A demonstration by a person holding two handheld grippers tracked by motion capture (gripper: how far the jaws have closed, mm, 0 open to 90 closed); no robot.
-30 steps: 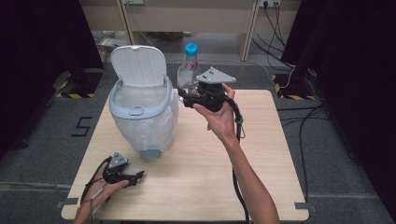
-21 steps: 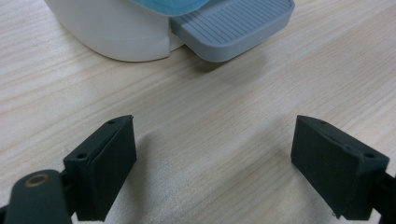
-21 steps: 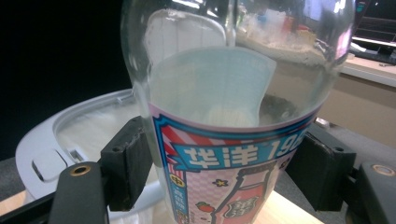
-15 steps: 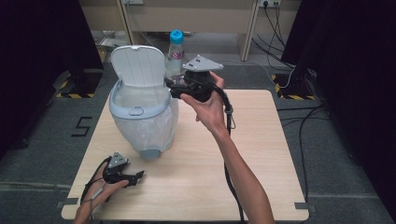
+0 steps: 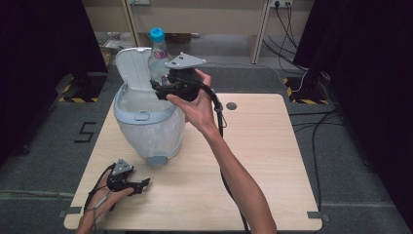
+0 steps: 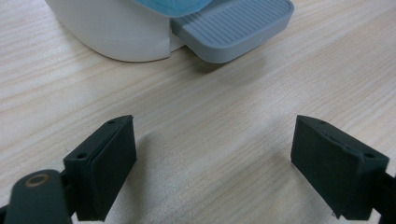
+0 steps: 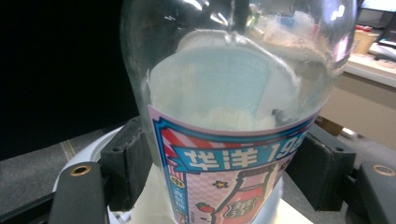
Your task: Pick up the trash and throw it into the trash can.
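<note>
My right gripper (image 5: pixel 163 87) clamped on clear bottle (image 7: pixel 233 93), label reads "华洋 19…", above open bin (image 5: pixel 146 122). My left gripper (image 6: pixel 215 163) jaws apart over table (image 6: pixel 210 116).

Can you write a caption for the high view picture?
Right gripper holds a clear blue-capped plastic bottle over the open white pedal bin.

Even overhead light brightens the bench (image 5: pixel 272 161), while the surroundings fall into darkness. Soft shadows sit beneath the pedal bin (image 5: pixel 146 122). Glare streaks the clear bottle (image 7: pixel 233 93), which is close and slightly blurred.
</note>
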